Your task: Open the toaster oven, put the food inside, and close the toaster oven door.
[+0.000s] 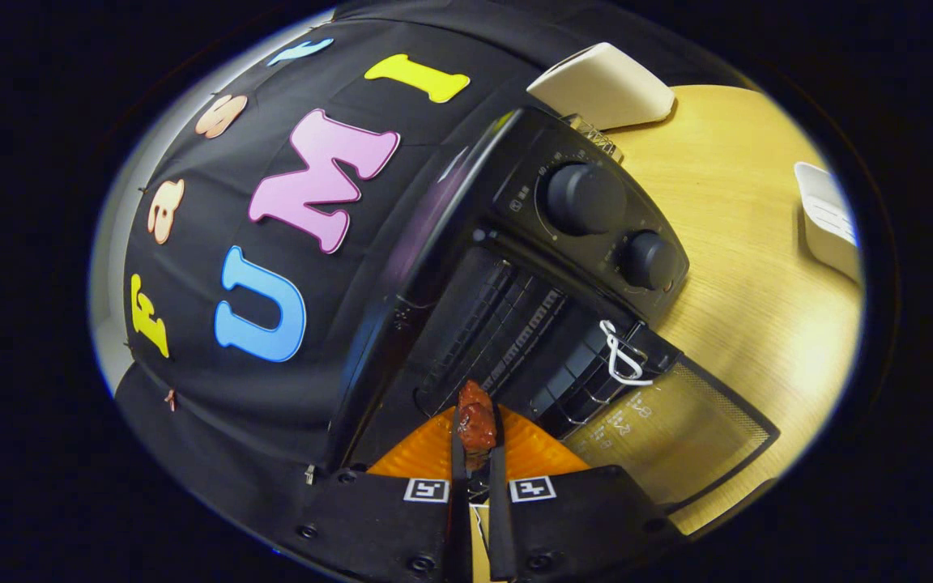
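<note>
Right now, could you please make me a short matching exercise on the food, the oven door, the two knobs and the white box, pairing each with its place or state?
Things:
1. piece of food
2. oven door
3. knobs
4. white box

Places or states:
A. folded down open
B. on the table behind the toaster oven
C. pinched between the fingers of the gripper
D. on the oven's front panel, beside the open cavity

Pairs: 1-C, 2-A, 3-D, 4-B
</note>
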Demonstrator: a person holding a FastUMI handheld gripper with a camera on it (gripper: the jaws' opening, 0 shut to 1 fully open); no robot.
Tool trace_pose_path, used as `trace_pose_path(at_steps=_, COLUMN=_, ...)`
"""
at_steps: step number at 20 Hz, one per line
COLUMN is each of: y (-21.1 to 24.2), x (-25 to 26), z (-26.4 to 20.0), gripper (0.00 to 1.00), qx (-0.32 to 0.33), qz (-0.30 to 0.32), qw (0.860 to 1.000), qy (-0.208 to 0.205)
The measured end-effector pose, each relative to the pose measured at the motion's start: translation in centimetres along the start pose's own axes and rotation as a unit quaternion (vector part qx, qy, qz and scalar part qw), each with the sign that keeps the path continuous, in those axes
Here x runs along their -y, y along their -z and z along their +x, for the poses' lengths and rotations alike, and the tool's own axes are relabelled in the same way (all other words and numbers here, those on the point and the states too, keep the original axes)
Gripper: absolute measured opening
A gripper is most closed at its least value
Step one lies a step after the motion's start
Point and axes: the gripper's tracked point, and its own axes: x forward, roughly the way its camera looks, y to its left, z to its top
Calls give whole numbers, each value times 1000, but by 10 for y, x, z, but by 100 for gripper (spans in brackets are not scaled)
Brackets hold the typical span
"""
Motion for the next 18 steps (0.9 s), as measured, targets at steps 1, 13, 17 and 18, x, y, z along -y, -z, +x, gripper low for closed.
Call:
trace_pose_path(at_steps=1, y=-1, x=2, z=7, gripper=12, qx=8, qz=2, qw=1000, qy=0)
trace_pose_path(at_steps=13, y=2, x=10, z=10, gripper=44, qx=19, qz=-101, qw=994, qy=28)
trace_pose_path(at_steps=17, y=13, x=0, z=3, gripper=83, qx=6, qz=-183, qw=983, qy=28)
trace_pose_path(at_steps=18, y=16, x=0, z=1, gripper=86, qx=2, qz=-196, qw=980, qy=32)
